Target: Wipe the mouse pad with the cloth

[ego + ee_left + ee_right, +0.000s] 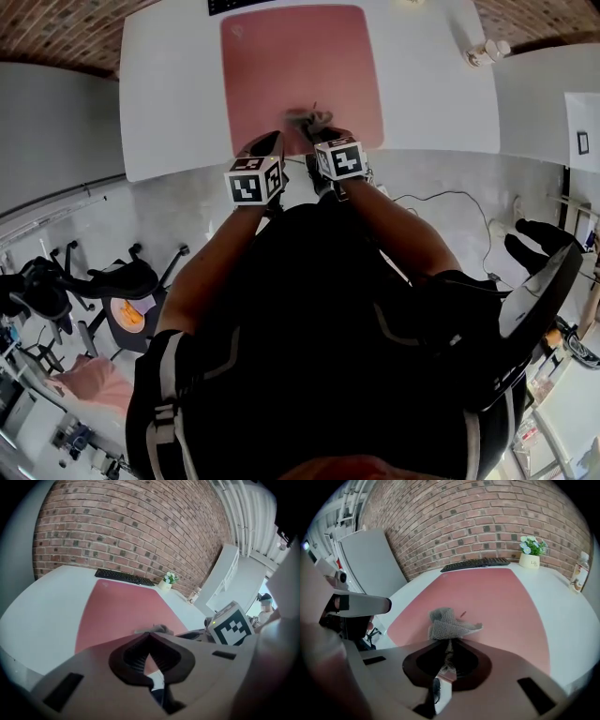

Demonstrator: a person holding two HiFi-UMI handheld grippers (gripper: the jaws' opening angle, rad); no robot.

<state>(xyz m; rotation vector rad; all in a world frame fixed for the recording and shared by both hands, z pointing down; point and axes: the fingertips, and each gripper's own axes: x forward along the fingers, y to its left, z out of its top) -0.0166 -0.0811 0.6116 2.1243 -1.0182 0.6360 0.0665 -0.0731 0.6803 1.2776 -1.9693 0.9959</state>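
Fingers [511,665] of your right gripper [449,641]: clamped on the cloth [446,624], a strip of which runs down between the dark pads. Fingers [93,665] of your left gripper [150,634]: tips pressed together, nothing between them.

Item 1, cloth: grey-beige, open loose weave, bunched into a lump, one corner poking toward 3 o'clock in the right gripper view. It sits on the mouse pad [300,66] at the pad's 6 o'clock edge, just ahead of both grippers.

Item 2, mouse pad: large, dusty pink, rounded corners, flat on the white table [169,94].

Views compared: only the right gripper view shows you the weave and the pinch itself. The left gripper view gives a sliver of cloth over the jaw tips, plus the right gripper's marker cube [232,624] at 3 o'clock. Both gripper views show the keyboard [476,563] and flower pot [529,557] at the pad's 12 o'clock side, before a brick wall [487,517]. The head view crops nearly all of that, but shows both grippers side by side at the table's 6 o'clock edge and a bottle [487,52] at 2 o'clock.
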